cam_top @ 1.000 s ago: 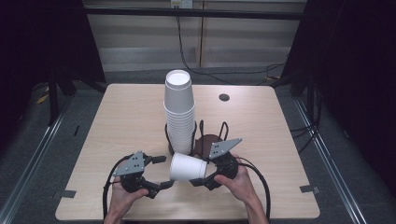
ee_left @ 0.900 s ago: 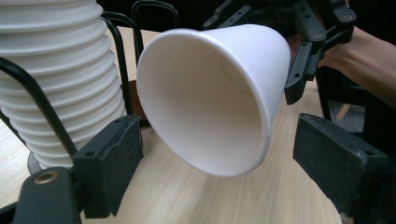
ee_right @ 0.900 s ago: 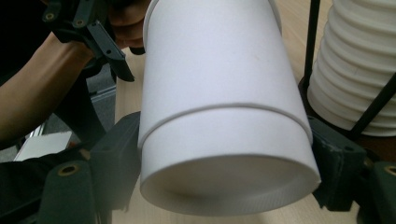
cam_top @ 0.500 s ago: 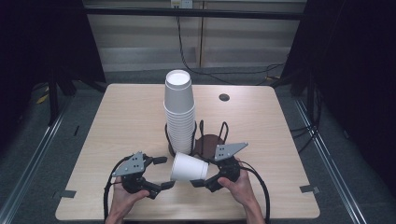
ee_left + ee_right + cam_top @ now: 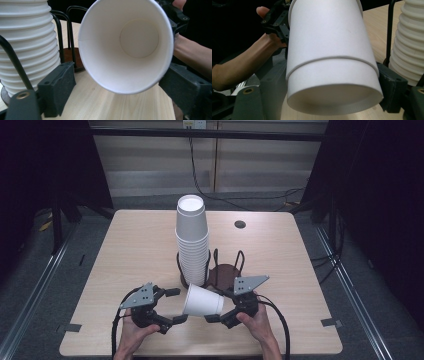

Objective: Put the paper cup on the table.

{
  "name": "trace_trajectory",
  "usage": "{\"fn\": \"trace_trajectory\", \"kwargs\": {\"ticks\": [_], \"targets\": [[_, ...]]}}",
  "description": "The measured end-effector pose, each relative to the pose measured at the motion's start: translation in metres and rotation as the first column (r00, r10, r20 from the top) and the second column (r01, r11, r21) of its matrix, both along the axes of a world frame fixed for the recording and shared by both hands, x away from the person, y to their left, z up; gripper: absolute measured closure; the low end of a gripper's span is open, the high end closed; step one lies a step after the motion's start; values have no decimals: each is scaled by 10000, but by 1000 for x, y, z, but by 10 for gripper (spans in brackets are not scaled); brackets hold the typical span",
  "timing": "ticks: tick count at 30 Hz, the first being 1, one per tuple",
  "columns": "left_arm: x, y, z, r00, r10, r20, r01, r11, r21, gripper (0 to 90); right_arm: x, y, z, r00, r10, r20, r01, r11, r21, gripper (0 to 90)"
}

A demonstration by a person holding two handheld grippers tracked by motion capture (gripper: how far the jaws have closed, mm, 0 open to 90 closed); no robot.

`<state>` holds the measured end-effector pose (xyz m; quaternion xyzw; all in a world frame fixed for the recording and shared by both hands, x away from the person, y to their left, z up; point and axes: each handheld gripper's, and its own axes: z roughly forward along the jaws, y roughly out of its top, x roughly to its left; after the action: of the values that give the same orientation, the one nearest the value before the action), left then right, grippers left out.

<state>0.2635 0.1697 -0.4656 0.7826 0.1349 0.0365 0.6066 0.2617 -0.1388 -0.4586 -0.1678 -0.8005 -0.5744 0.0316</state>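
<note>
Left gripper (image 5: pixel 172 306) jaws opened; cup (image 5: pixel 202 301) beside stack (image 5: pixel 192 242).

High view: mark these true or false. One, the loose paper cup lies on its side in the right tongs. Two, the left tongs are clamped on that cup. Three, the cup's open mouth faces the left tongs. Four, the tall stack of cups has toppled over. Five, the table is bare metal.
1. True: the loose paper cup lies on its side, gripped near its base by the right tongs.
2. False: the left tongs have just been opening, and their jaws stand either side of the cup's mouth without pinching it.
3. True.
4. False: the tall stack stands upright.
5. False: the table is light wood.
</note>
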Motion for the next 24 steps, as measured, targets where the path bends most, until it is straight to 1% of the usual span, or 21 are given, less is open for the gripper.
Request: {"fn": "trace_trajectory", "kwargs": {"ticks": [3, 5, 8, 9, 10, 11, 12, 14, 18, 21, 24], "targets": [[0, -3, 0, 9999, 107, 23, -107, 9998, 139, 33, -1, 0, 1, 9999, 130, -3, -130, 9999, 36, 228], [1, -6, 1, 10000, -6, 21, 5, 10000, 97, 0, -1, 1, 1, 9998, 213, 0, -213, 9998, 9, 228], [2, -10, 4, 9997, -228, 24, 227, 9997, 121, 0, -1, 2, 2, 9997, 253, 51, -253, 9997, 56, 228], [2, -11, 5, 9996, -256, 138, 255, 9996, 130, 0, -1, 2, 2, 9996, 289, 62, -289, 9996, 31, 228], [2, -13, 5, 9995, -286, 163, 284, 9995, 118, 0, -1, 3, 2, 9995, 291, 71, -291, 9996, -4, 228], [3, -14, 7, 9993, -358, 131, 356, 9992, 203, 0, -1, 3, 3, 9995, 302, 103, -302, 9995, -19, 228], [3, -15, 8, 9993, -365, 107, 363, 9992, 172, 0, -1, 3, 3, 9994, 332, 108, -332, 9994, 7, 228], [4, -16, 10, 9988, -481, 51, 481, 9988, -97, 0, -1, 3, 3, 9994, 320, 128, -320, 9995, -1, 228], [7, -19, 15, 9978, -660, 38, 660, 9978, -32, 11, -2, 5, 2, 9992, 364, 145, -360, 9990, -250, 228], [9, -22, 15, 9964, -851, -24, 851, 9960, -257, 12, -2, 6, 2, 9990, 409, 163, -406, 9990, -191, 228], [11, -23, 13, 9954, -954, -101, 951, 9952, -251, 0, -2, 8, 2, 9989, 432, 191, -428, 9989, -207, 229]]}}
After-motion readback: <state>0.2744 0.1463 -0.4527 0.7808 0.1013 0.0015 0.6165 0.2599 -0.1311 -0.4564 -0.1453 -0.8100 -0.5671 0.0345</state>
